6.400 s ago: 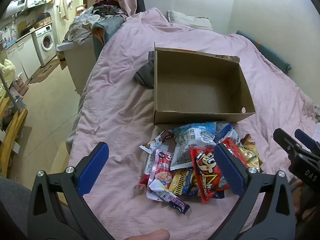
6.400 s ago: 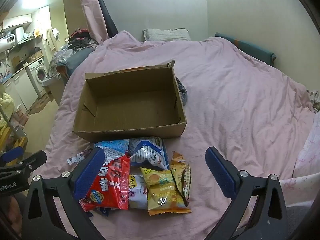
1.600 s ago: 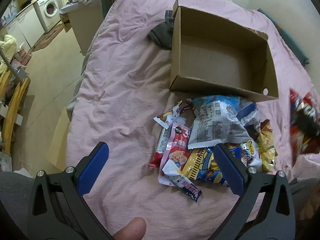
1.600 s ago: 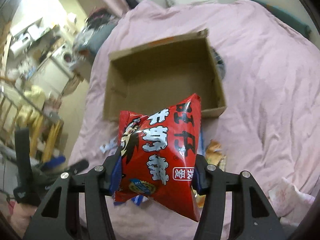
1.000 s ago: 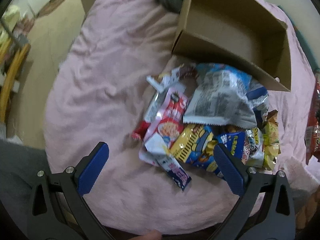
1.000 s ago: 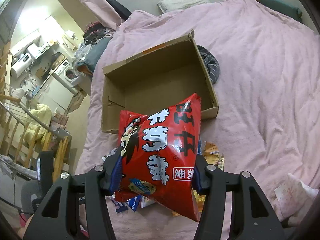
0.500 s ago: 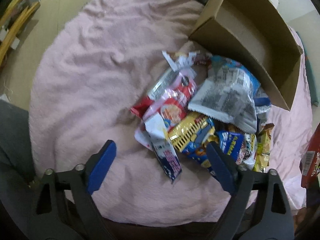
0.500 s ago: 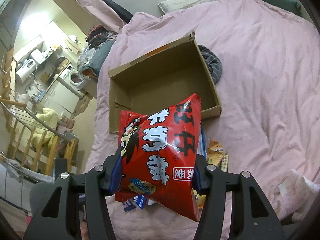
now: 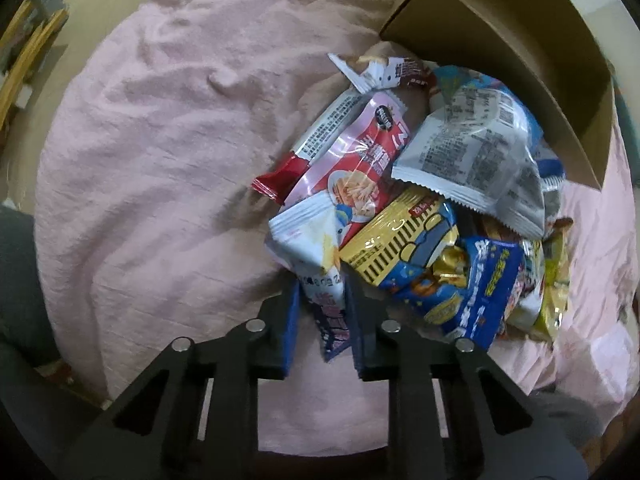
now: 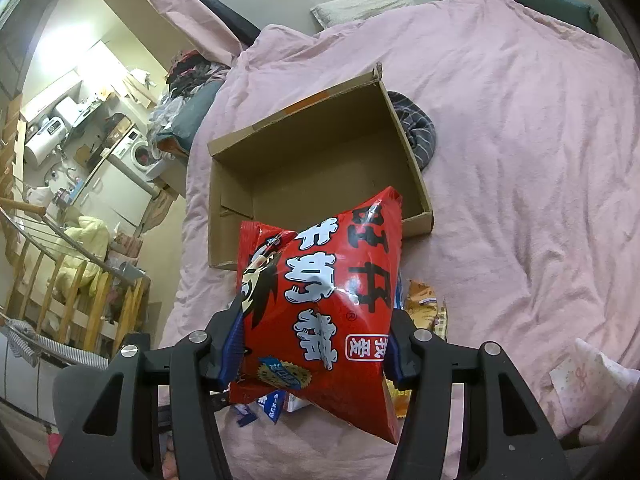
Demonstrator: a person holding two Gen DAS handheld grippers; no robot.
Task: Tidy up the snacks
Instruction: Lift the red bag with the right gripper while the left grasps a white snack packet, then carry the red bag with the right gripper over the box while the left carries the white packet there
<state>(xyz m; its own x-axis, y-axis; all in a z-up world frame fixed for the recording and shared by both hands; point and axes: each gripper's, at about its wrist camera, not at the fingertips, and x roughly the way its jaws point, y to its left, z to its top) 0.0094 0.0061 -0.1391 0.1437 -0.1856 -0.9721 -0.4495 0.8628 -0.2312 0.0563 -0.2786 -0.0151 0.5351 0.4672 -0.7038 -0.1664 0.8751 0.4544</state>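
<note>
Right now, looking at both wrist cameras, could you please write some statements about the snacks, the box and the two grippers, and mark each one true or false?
1. The right gripper holds a red snack bag. True.
2. The cardboard box already has several snacks in it. False: what shows of its inside is empty.
3. The left gripper has just been closing and now pinches a white and purple snack packet. True.
4. The snack pile lies on a wooden table. False: it lies on a pink bed cover.
5. The red snack bag rests inside the box. False: it is held above the bed, in front of the box.
</note>
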